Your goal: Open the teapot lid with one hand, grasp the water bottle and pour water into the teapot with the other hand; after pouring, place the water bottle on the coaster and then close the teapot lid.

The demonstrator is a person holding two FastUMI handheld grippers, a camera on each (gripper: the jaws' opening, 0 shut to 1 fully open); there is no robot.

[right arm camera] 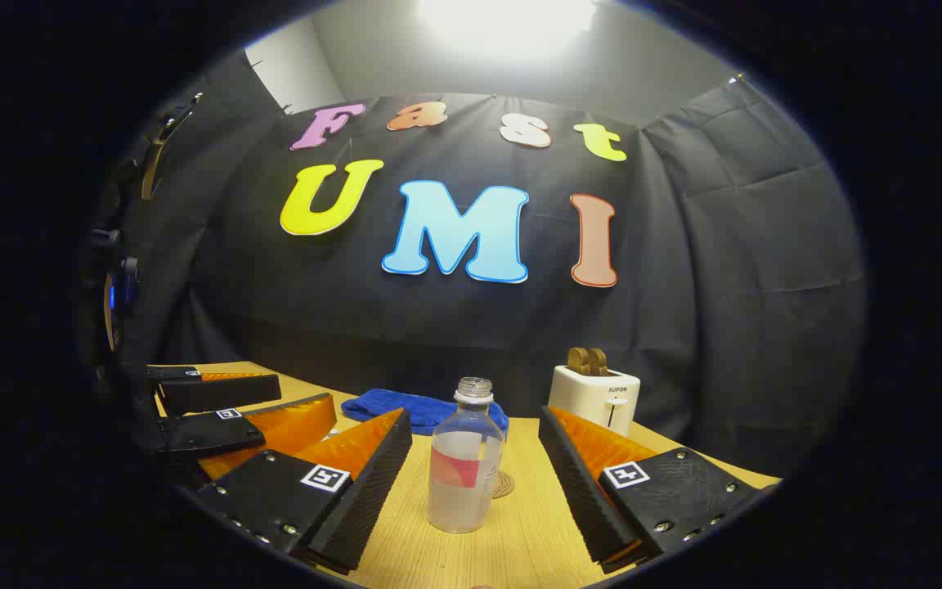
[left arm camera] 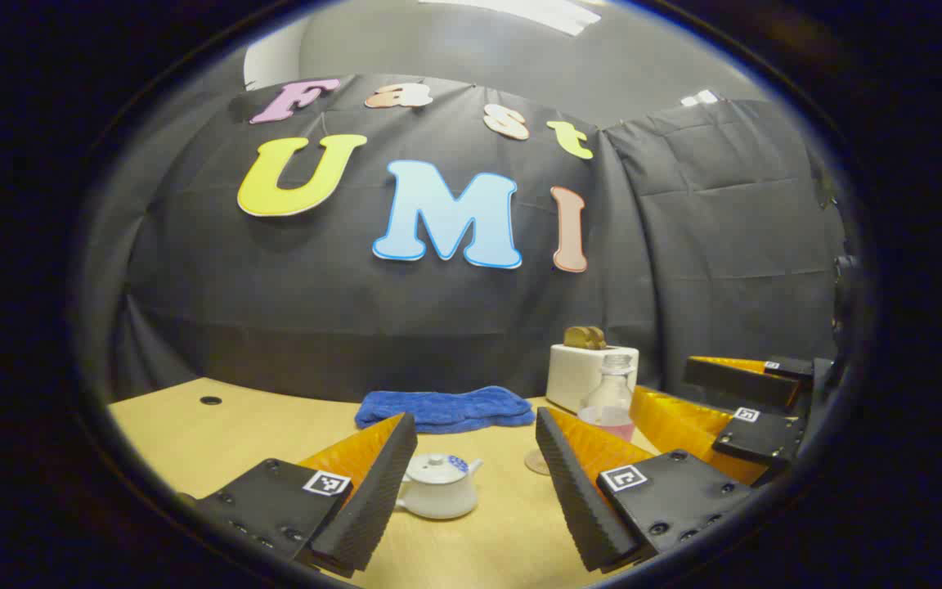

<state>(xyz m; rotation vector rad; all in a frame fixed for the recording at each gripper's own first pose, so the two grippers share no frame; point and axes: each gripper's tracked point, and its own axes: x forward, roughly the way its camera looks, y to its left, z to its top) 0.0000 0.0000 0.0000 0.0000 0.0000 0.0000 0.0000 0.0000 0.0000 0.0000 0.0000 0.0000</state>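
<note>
**Two grippers spread wide, nothing held**

Left gripper (left arm camera: 475, 483): fingers apart, empty. Between them, farther off, teapot (left arm camera: 438, 487) with lid (left arm camera: 435, 467) on; beyond it, blue towel (left arm camera: 445, 406).

Right gripper (right arm camera: 475, 483): fingers apart, empty. Between them, capless water bottle (right arm camera: 464, 466) upright on table (right arm camera: 528, 540), touching neither finger. Just behind bottle, coaster (right arm camera: 504, 484); past right finger, toaster (right arm camera: 595, 394).

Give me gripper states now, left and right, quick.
Left gripper: open, holding nothing, teapot between its fingers farther off, lid on.
Right gripper: open, holding nothing, water bottle standing between its fingers, not touched.
</note>
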